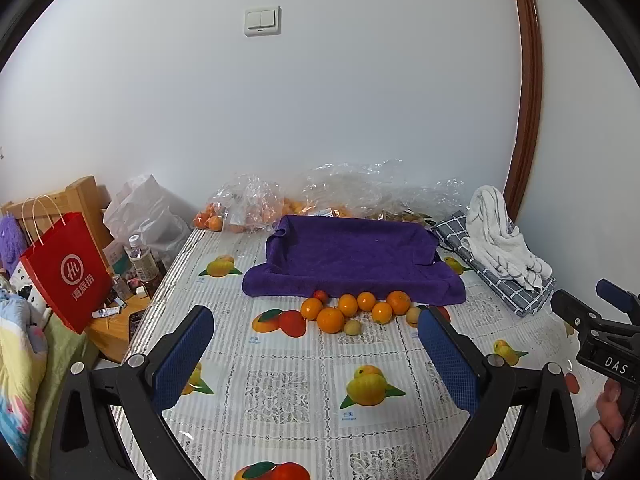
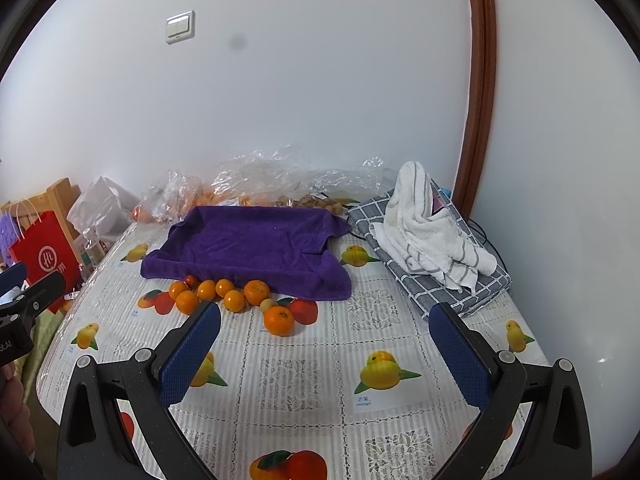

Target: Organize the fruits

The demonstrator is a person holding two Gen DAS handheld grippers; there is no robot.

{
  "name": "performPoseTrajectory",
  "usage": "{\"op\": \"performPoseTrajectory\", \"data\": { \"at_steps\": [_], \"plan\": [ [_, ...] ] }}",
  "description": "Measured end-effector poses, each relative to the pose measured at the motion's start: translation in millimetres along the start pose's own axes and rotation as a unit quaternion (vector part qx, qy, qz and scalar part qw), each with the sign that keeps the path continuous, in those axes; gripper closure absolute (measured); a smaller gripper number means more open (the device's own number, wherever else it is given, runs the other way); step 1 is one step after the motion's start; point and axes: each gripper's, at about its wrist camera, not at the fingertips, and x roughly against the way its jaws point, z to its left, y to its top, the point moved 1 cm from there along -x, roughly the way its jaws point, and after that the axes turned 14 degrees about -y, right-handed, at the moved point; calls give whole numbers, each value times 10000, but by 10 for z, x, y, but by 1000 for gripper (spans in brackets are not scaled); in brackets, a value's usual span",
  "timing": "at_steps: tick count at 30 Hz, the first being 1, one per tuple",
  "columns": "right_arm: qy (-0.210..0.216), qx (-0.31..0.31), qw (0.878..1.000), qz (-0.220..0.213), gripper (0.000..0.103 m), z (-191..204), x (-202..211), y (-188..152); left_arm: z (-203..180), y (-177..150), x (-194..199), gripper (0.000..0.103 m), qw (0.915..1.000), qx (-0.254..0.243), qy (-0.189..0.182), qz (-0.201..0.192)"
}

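Several oranges lie in a cluster on the table in front of a purple towel, with a small red fruit and pale round fruits among them. In the right wrist view the oranges sit ahead left, one orange nearest, before the purple towel. My left gripper is open and empty, short of the fruit. My right gripper is open and empty, also short of the fruit.
Clear plastic bags with more fruit lie behind the towel by the wall. A white striped towel on a grey checked cloth lies at the right. A red paper bag and bottles stand off the table's left edge.
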Motion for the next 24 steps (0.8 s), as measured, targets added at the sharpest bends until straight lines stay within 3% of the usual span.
{"op": "performPoseTrajectory", "data": {
  "at_steps": [14, 24],
  "plan": [
    [89, 54, 9999, -38, 1, 56, -48, -6, 39, 30, -101, 0, 9999, 54, 112, 23],
    [208, 76, 9997, 138, 1, 182, -372, -46, 208, -14, -372, 0, 9997, 179, 92, 119]
  ]
}}
